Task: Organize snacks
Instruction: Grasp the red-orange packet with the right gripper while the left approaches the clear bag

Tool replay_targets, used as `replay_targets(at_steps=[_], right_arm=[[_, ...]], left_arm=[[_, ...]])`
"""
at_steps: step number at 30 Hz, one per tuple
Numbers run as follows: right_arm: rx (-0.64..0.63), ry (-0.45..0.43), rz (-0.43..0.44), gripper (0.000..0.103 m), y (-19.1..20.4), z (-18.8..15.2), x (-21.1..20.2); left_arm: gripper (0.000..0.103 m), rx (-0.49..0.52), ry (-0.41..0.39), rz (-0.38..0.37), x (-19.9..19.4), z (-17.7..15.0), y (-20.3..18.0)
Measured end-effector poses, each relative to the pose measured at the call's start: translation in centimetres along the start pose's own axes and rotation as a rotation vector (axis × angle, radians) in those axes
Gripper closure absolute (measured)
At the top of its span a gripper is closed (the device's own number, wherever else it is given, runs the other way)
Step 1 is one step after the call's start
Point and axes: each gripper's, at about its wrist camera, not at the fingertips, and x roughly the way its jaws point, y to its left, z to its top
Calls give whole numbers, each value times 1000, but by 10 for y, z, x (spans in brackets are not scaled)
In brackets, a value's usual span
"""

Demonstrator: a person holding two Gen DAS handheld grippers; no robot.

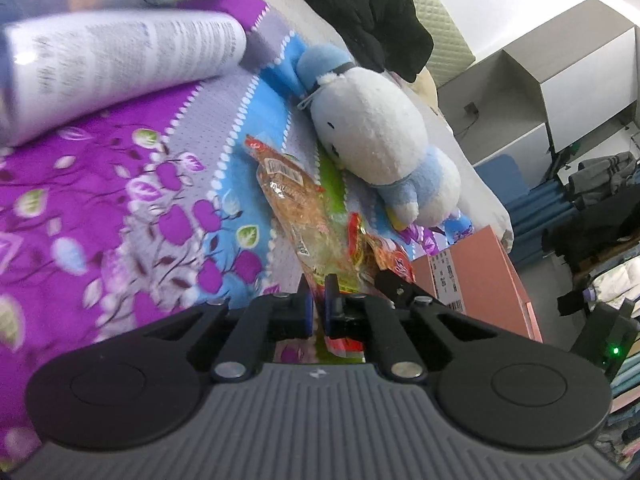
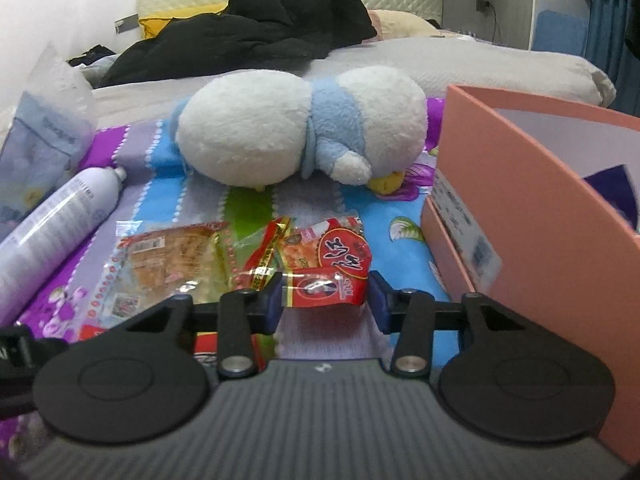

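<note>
Snack packets lie on a flowered purple and blue bedspread (image 1: 80,208). My left gripper (image 1: 318,300) is shut, its blue pads pinching the near edge of a clear pastry packet (image 1: 296,196) that stretches away toward the plush toy. In the right wrist view the same pastry packet (image 2: 172,268) lies left of centre. My right gripper (image 2: 326,300) is shut on a small red packet (image 2: 324,290), which spans the gap between the pads just above the cloth. Beyond it lie a red round-labelled packet (image 2: 340,248) and a red-gold packet (image 2: 268,252). A pink box (image 2: 520,220) stands open at the right.
A white and blue plush toy (image 2: 300,136) lies across the bed behind the snacks. A white bottle (image 2: 52,232) and a bluish bag (image 2: 40,140) are at the left. Black clothes (image 2: 260,28) are piled near the headboard. The pink box (image 1: 480,272) sits at the bed's edge.
</note>
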Motion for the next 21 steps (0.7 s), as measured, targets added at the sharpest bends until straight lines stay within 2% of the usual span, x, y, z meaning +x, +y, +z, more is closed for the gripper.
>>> replay_targets(at_steps=[8,21], right_arm=[[-26,-11,26,56,1,-21,-62],[-103,28,76,56,-19,-71,-171]], left_arm=[[97,6,-22,42,-64,-29,-5],[97,4,29,56,-170,-111,-19]])
